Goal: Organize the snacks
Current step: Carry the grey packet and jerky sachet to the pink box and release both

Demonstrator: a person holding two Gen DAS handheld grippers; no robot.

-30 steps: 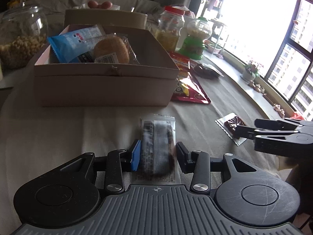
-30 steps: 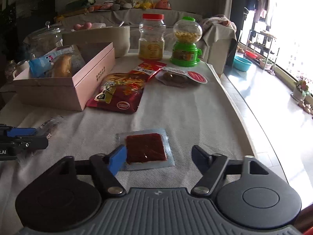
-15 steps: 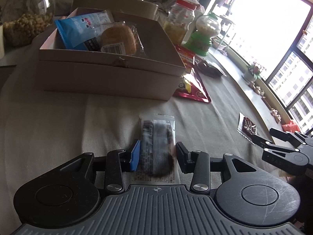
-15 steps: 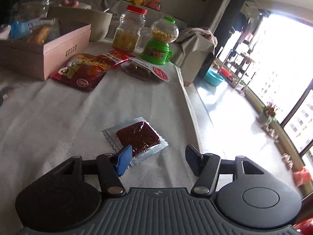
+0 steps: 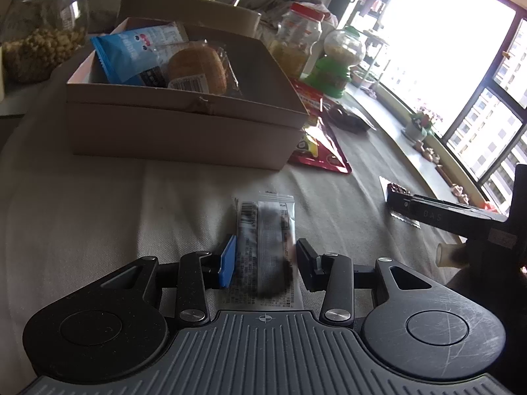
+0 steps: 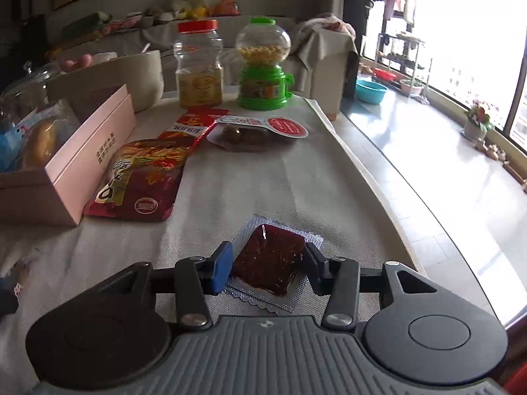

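My left gripper (image 5: 265,265) is shut on a clear packet with a dark bar (image 5: 266,243), held just above the cloth. My right gripper (image 6: 267,265) has closed on a silver packet with a dark red square snack (image 6: 268,260) lying on the cloth; the fingers touch its sides. The right gripper also shows in the left wrist view (image 5: 438,210), over the same packet. An open pink box (image 5: 184,121) stands ahead of the left gripper and holds a blue packet (image 5: 131,52) and a wrapped bun (image 5: 197,69).
A red snack bag (image 6: 141,177), a small red packet (image 6: 194,125) and a clear bag with a red label (image 6: 253,131) lie on the cloth. A red-lidded jar (image 6: 199,65), a green candy dispenser (image 6: 263,65) and a glass jar (image 5: 42,33) stand behind. The table edge (image 6: 411,217) runs along the right.
My right gripper has moved forward over the red square packet and closed its fingers onto it. The left gripper keeps its hold on the bar packet and has shifted slightly.
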